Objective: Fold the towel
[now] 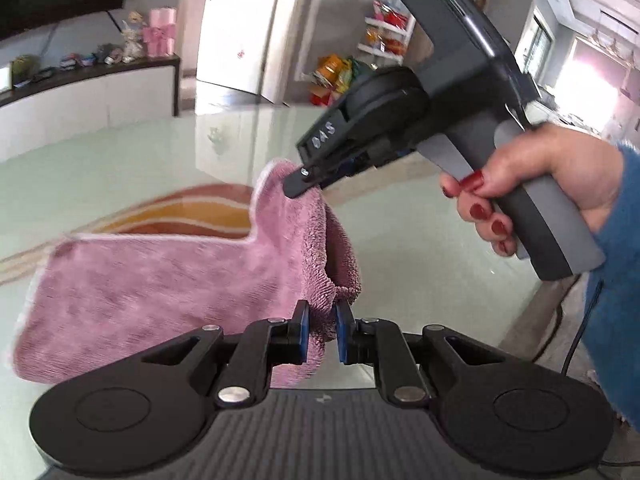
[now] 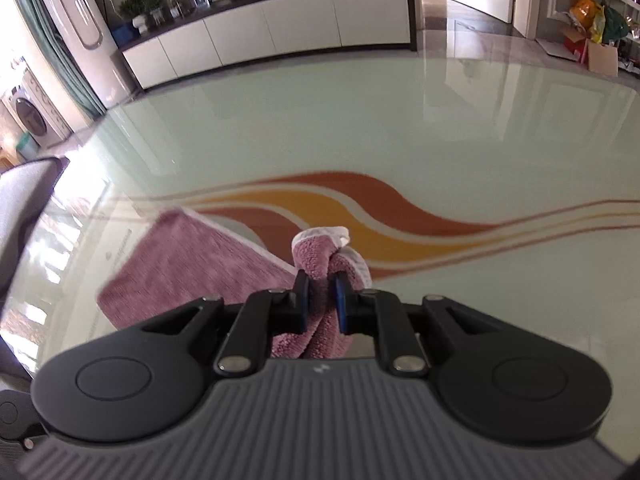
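A pink towel [image 1: 152, 292] with a white hem hangs lifted above the glossy pale-green table [image 1: 420, 248]. My left gripper [image 1: 322, 314] is shut on one corner of it, the cloth bunched between its blue pads. In the left wrist view my right gripper [image 1: 310, 184] is up and ahead, held by a hand with red nails, and it pinches another corner. In the right wrist view my right gripper [image 2: 320, 286] is shut on a bunched towel [image 2: 188, 264] corner, and the rest of the cloth trails down to the left onto the table [image 2: 360, 120].
The table carries a painted orange and red wave stripe [image 2: 380, 208]. Beyond its far edge stands a long white sideboard [image 2: 280, 28] with plants and frames. A grey chair back [image 2: 24, 208] sits at the left. Bags and shelves [image 1: 360, 60] fill the far corner.
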### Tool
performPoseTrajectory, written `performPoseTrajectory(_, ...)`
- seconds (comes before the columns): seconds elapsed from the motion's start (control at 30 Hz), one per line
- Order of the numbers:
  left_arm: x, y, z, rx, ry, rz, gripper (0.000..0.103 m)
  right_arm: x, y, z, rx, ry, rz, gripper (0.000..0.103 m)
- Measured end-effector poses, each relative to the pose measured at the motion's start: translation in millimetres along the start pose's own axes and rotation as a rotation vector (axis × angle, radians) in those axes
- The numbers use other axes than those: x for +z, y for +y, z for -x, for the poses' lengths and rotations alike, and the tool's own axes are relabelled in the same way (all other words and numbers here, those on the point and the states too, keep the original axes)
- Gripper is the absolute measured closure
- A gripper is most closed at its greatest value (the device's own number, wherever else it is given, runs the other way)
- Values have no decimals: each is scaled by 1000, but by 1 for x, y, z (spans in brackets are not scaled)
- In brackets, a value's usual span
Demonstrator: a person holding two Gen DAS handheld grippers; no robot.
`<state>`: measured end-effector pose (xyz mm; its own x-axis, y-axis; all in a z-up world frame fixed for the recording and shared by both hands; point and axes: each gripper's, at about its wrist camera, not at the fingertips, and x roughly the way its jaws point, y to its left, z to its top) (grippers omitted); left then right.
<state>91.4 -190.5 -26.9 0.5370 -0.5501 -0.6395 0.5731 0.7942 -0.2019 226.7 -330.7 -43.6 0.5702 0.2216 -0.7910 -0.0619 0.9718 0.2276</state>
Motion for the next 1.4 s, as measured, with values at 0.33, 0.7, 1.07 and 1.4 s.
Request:
performPoseTrajectory(0.33,12,61,29,109,-28,85,88,27,56,-23,52,-20,16,90)
performPoseTrajectory(0.7,8,123,67,219,-64,187,92,44,101,-49,100,-29,50,90)
performPoseTrajectory(1.07,3,98,45,117,-48,118,63,42,111,-61,78,-2,65,90)
performPoseTrajectory(1.4,6,89,48,37,-50,112,55,37,112,-63,88,8,84,90)
